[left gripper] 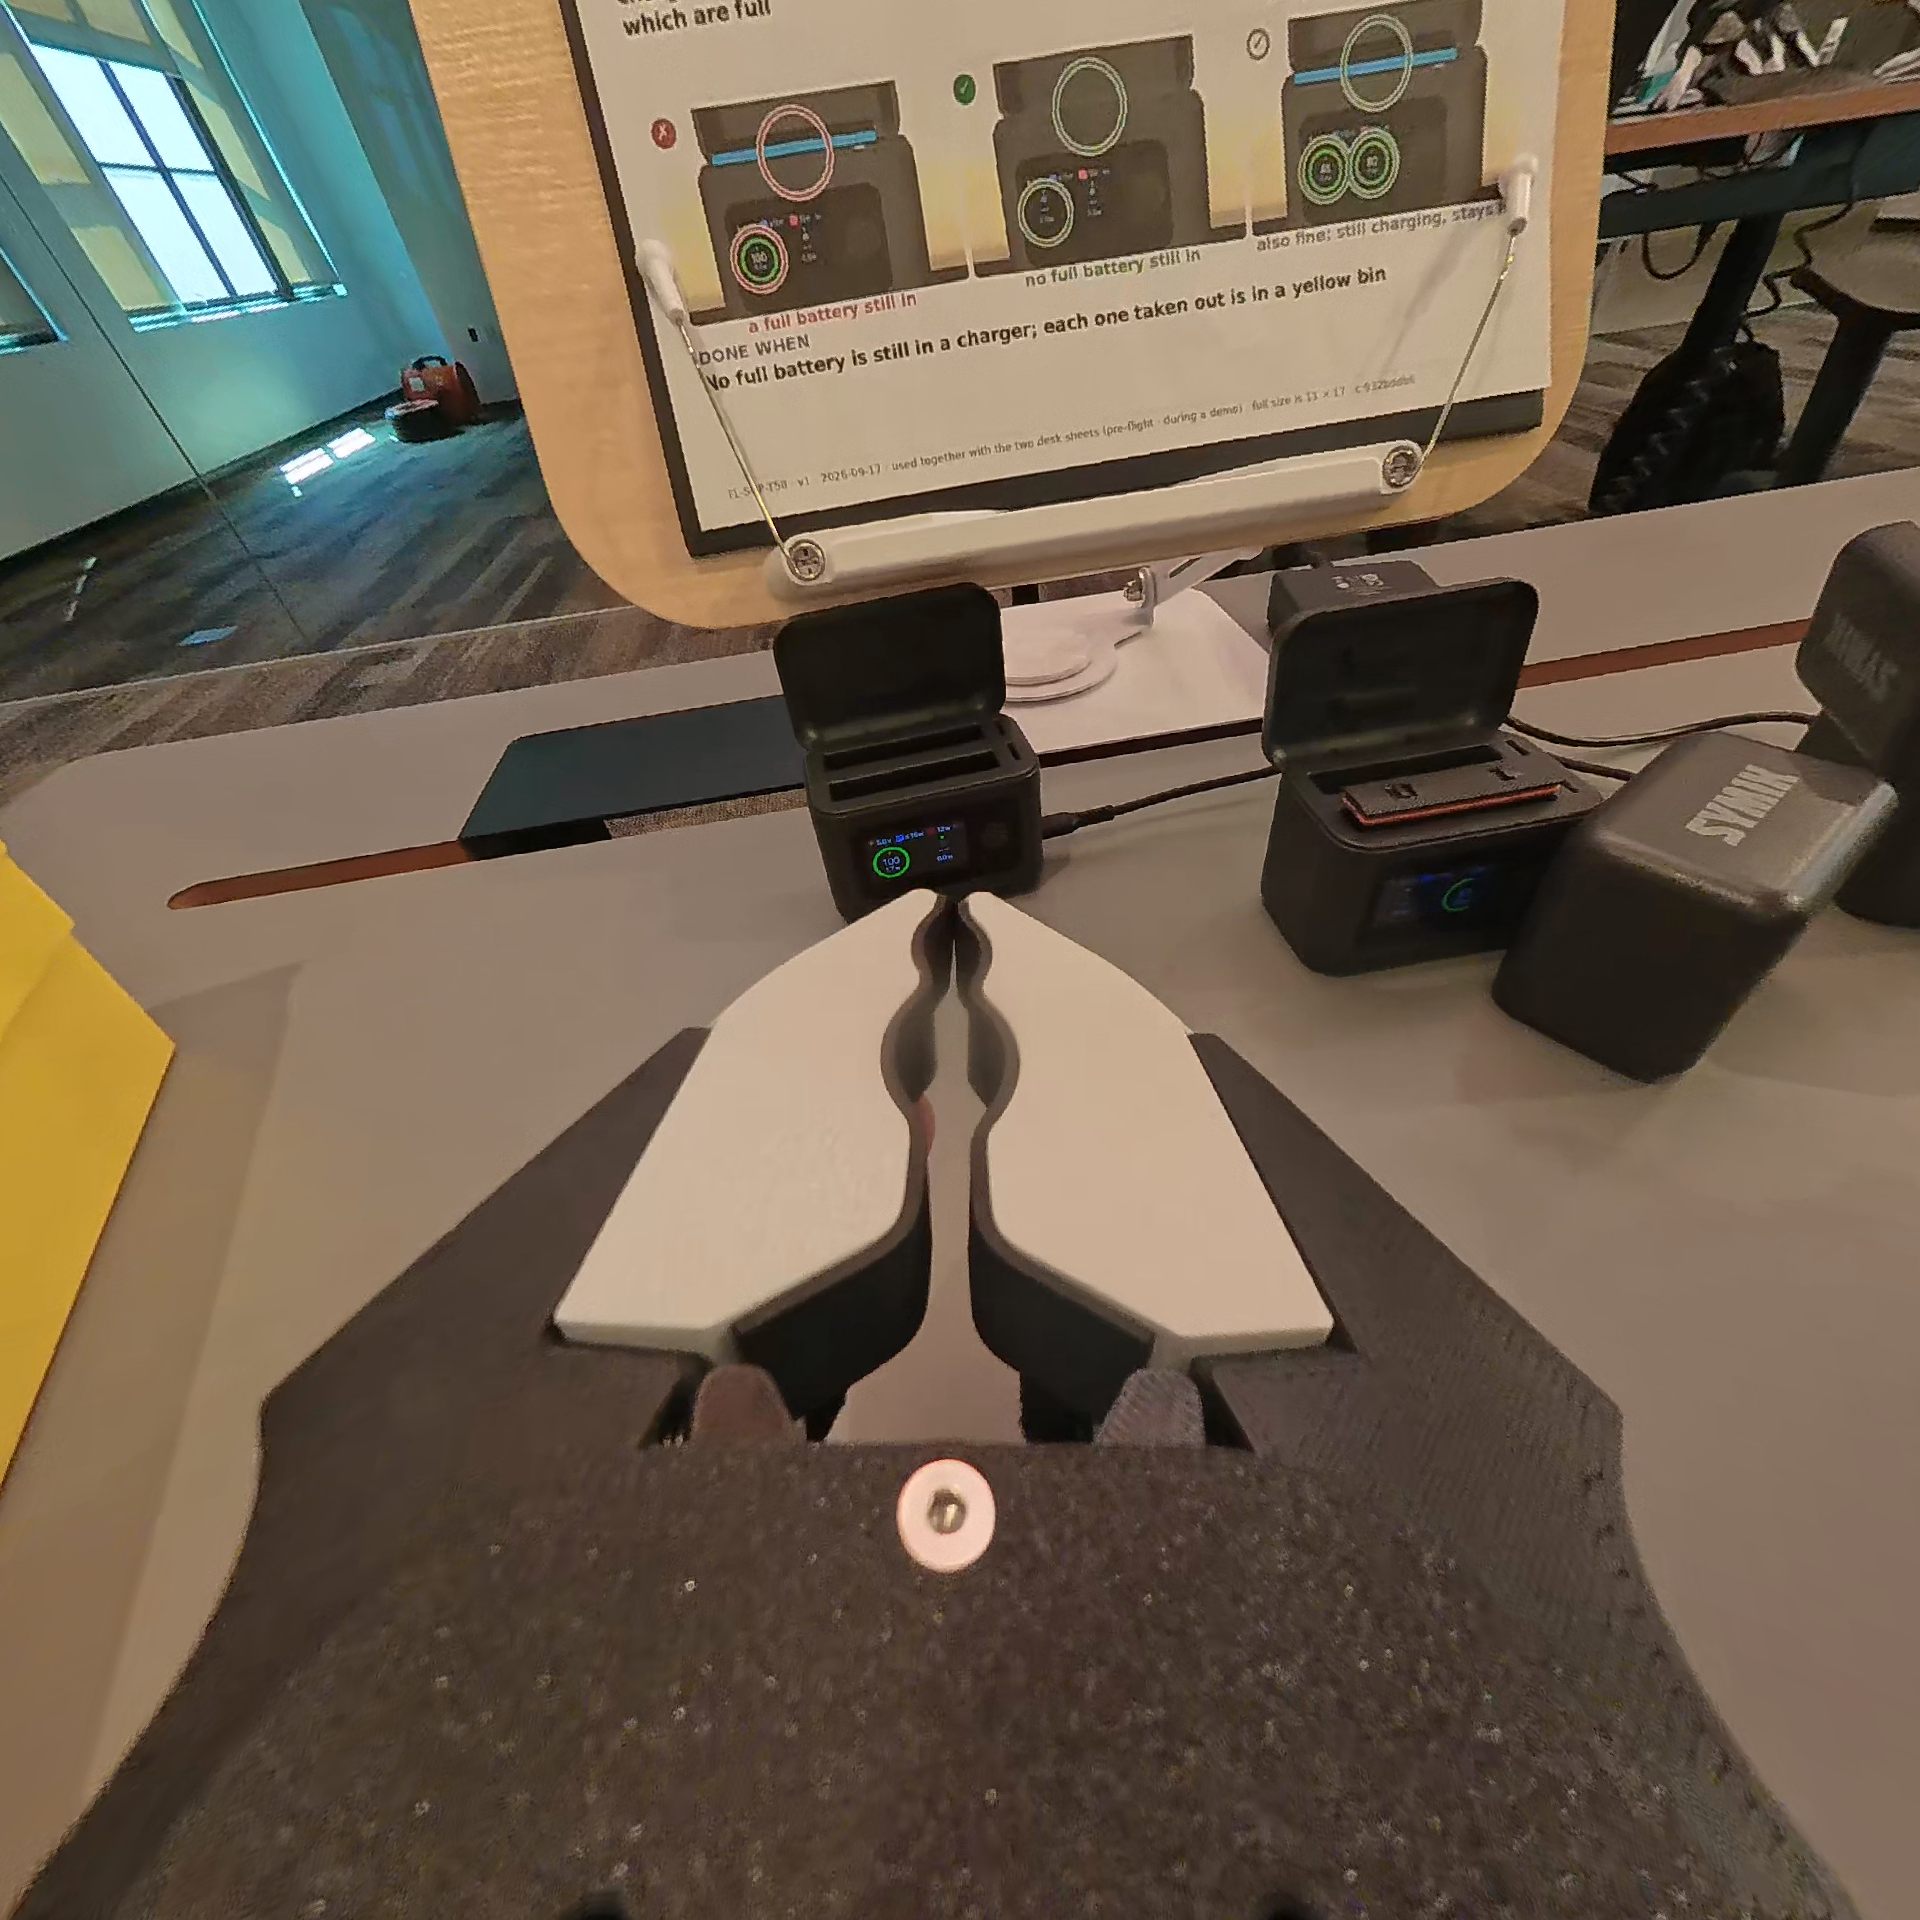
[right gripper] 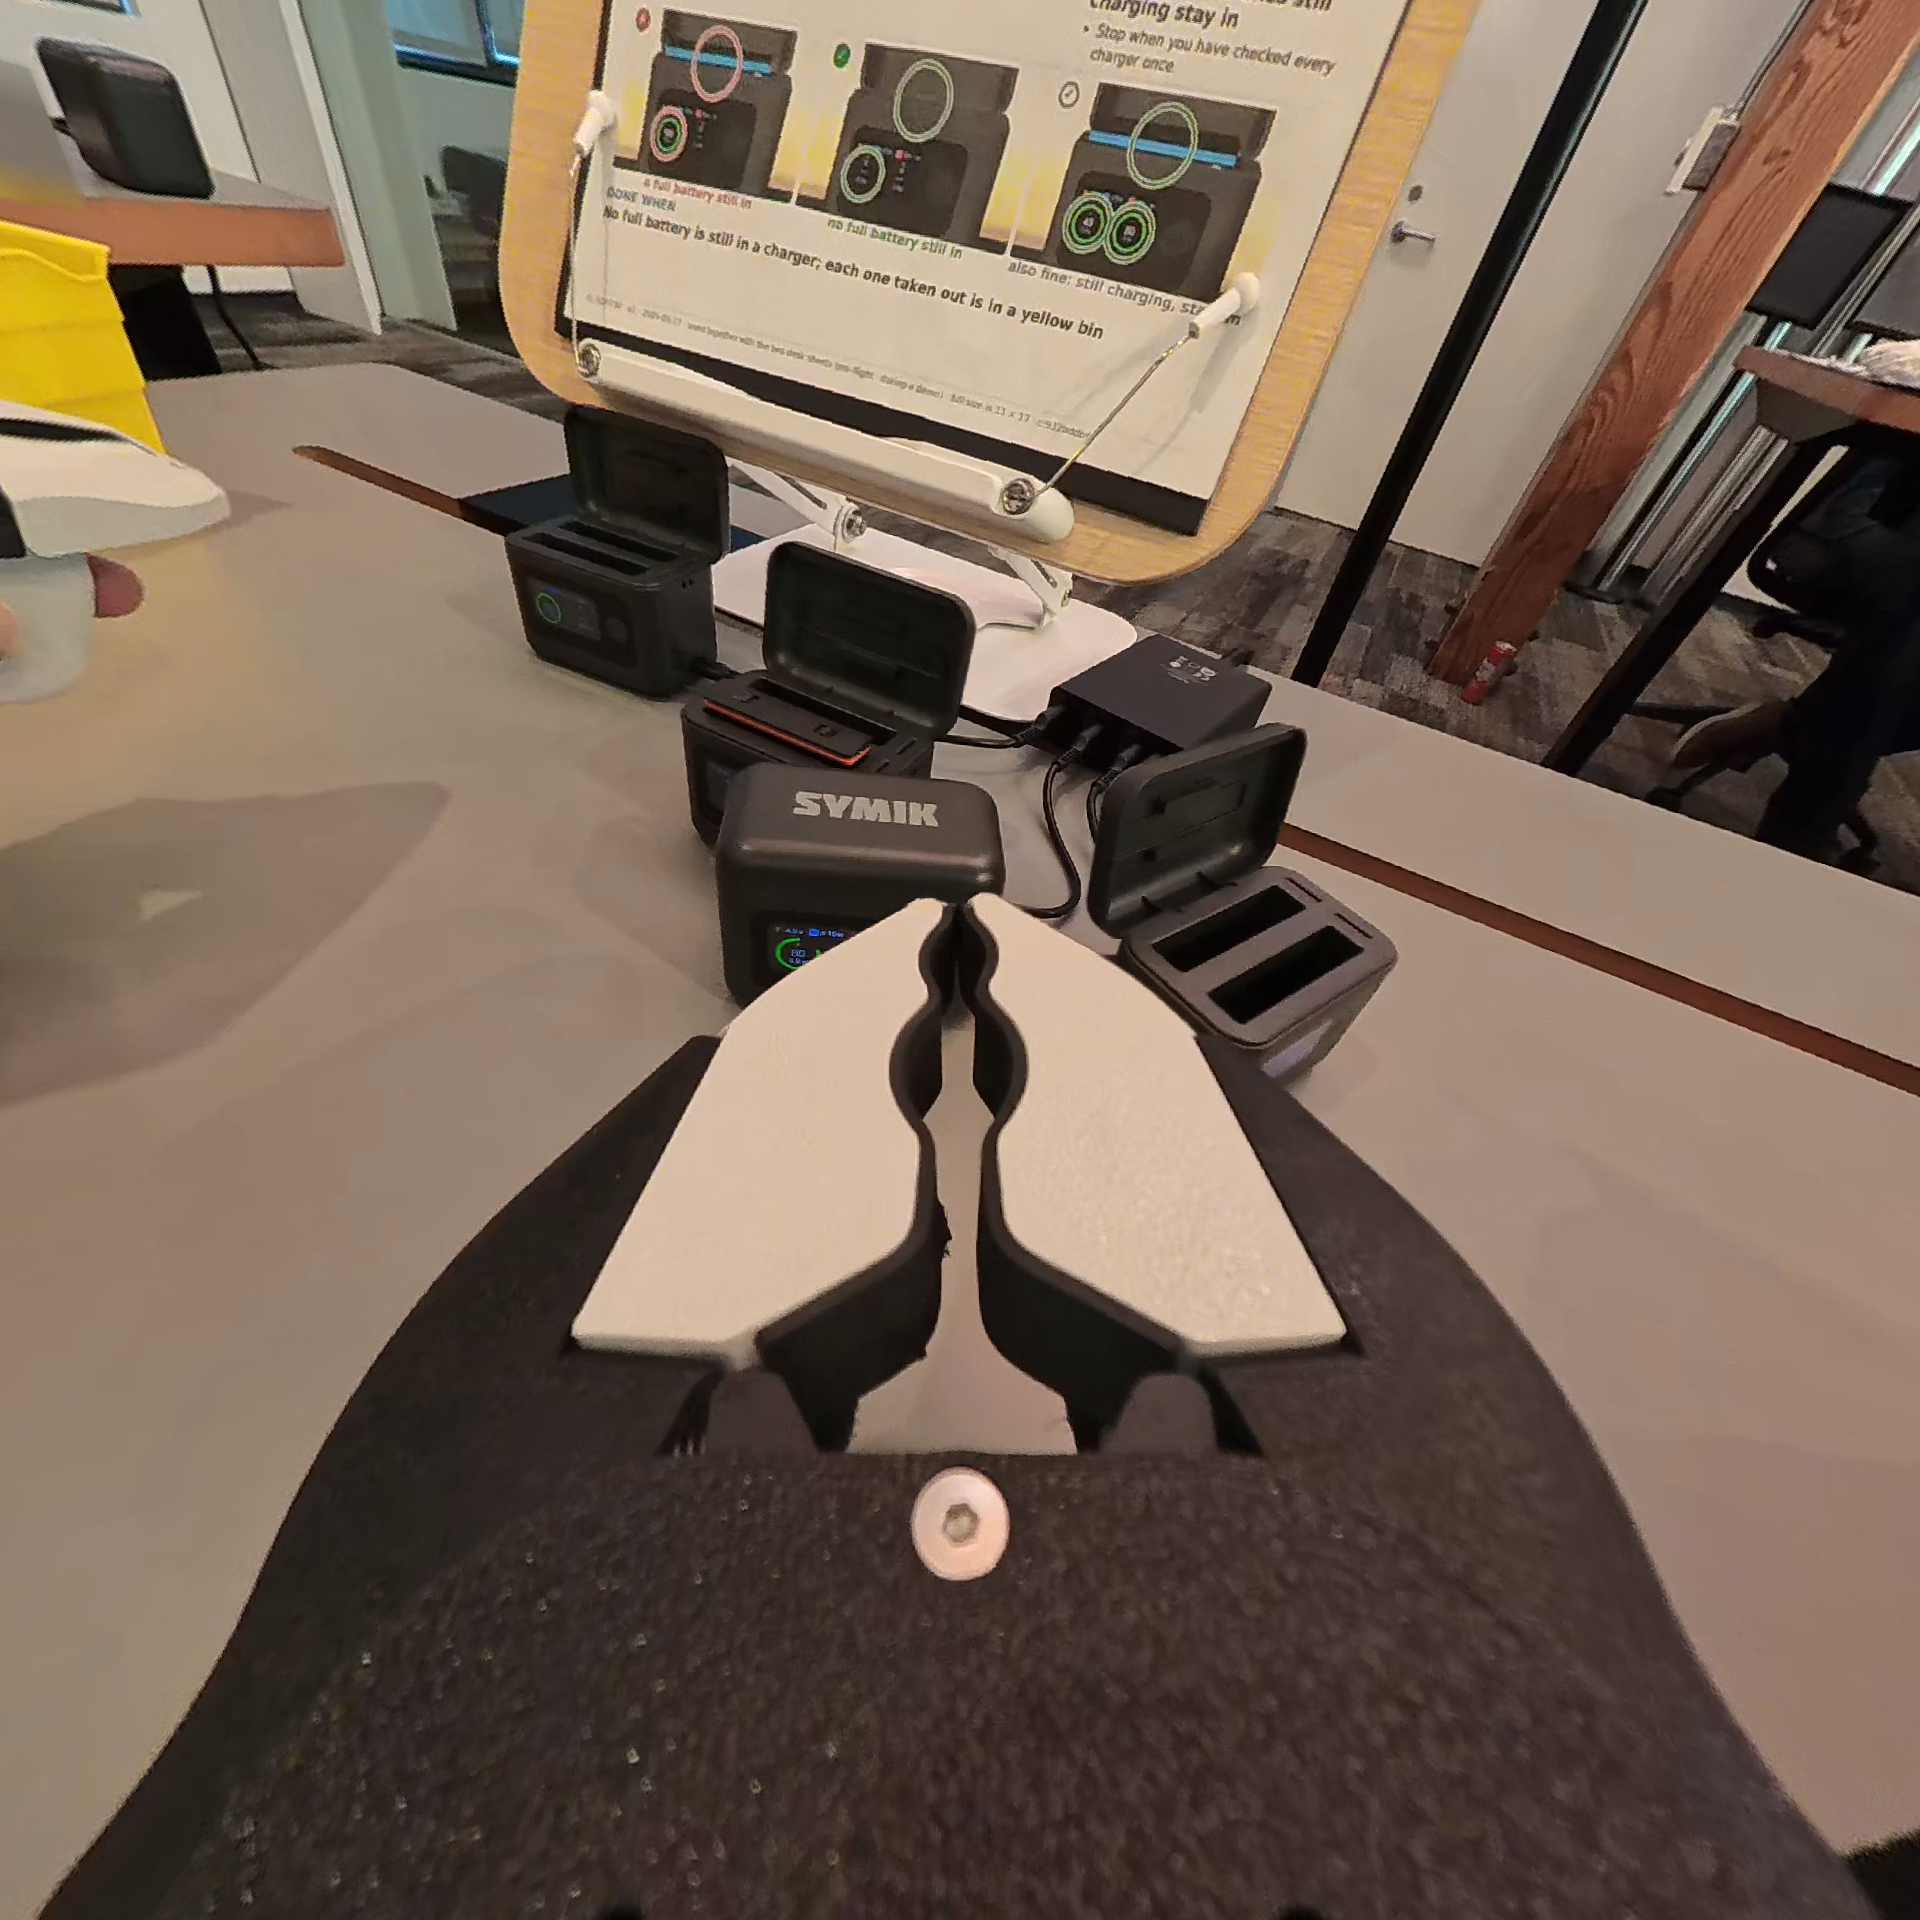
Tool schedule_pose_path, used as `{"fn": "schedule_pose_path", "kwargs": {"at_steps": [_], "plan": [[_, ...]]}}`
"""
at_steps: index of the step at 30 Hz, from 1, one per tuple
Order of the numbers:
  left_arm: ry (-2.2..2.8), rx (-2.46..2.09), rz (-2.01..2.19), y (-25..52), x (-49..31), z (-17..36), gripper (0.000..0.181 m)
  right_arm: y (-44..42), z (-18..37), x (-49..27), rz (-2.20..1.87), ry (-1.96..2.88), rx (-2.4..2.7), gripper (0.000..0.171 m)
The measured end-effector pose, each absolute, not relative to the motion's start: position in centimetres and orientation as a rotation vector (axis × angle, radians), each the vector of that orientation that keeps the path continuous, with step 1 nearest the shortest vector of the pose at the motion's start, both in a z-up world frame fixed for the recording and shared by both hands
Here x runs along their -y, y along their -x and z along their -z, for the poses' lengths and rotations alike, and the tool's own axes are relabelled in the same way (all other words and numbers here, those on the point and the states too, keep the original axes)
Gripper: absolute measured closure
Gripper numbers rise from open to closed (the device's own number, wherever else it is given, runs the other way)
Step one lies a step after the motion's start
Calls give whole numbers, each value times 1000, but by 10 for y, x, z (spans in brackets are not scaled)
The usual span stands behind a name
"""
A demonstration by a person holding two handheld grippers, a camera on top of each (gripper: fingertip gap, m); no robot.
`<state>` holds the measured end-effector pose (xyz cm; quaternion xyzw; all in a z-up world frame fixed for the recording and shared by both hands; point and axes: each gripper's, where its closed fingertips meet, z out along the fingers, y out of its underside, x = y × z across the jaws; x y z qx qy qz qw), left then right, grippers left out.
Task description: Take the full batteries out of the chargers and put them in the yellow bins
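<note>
My left gripper [left gripper: 948,912] is shut with nothing between its fingers and hovers just in front of an open charger [left gripper: 920,800] whose two slots look empty. To its right, a second open charger [left gripper: 1403,862] has a black battery with an orange edge [left gripper: 1449,800] lying across its slots. My right gripper [right gripper: 956,916] is shut, with nothing in it, just in front of a closed charger [right gripper: 857,852]. Behind that charger stands the open charger with the orange-edged battery [right gripper: 790,732]. An open charger with empty slots [right gripper: 1262,961] sits to the right. A yellow bin [left gripper: 62,1091] is at the left edge.
A sign board on a white stand [left gripper: 1039,312] rises behind the chargers. Two closed chargers [left gripper: 1662,894] stand at the right in the left wrist view. A black power hub [right gripper: 1158,691] with cables lies behind. The yellow bin [right gripper: 52,322] and the left gripper [right gripper: 94,488] show far left. The grippers' ends are close to 25 centimeters from one another.
</note>
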<state>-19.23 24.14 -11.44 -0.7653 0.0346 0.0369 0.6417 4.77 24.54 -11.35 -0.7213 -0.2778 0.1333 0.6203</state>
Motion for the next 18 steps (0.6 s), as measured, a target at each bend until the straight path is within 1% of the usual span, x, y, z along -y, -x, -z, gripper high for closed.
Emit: {"fn": "schedule_pose_path", "kwargs": {"at_steps": [8, 18], "plan": [[1755, -62, -103, 196, -243, 116, 181, -37, 112, -246, -286, 1668, 590, 171], [1897, -22, -194, 210, -253, 146, 181, -22, 102, -238, -283, 1657, 549, 171]]}}
